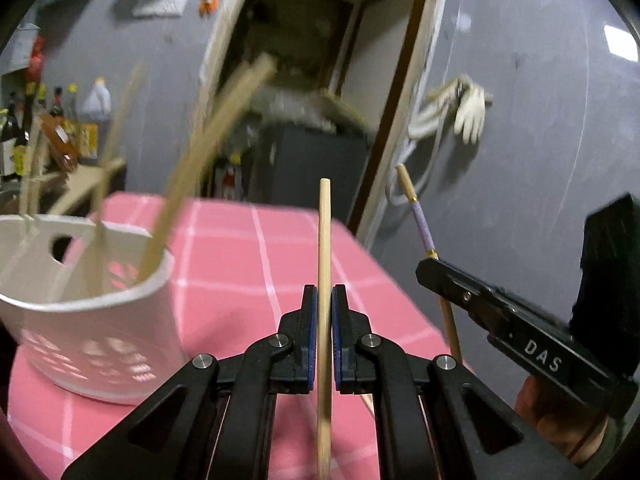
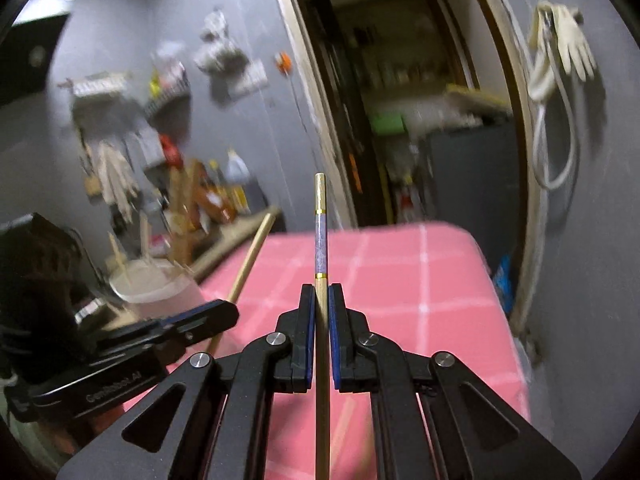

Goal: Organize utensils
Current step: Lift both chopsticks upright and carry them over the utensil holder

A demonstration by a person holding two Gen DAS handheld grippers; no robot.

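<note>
I have the left claw [image 1: 324,300] clamped on a plain wooden chopstick [image 1: 324,236], which stands upright between the blue pads and passes down out of frame. The right claw [image 2: 321,300] is closed on a patterned chopstick [image 2: 321,240], gold at the tip with a lilac band between two gold rings, also upright. From the left wrist view I see the right claw off to my right, its chopstick tilted a little.

Below both lies the surface [image 1: 248,264], covered in a pink cloth with a white grid. Near its left edge sits a white perforated basket [image 1: 100,320] with a cut-out handle; several wooden chopsticks [image 1: 208,148] lean inside it, blurred.

The room behind has grey walls [image 1: 532,120]. An open doorway [image 2: 404,92] with a pale frame leads to a dim space with a dark cabinet and clutter I cannot make out. Pale gloves [image 2: 572,48] and a looped cord hang beside the doorway. Bottles [image 1: 96,104] stand at the far left.
</note>
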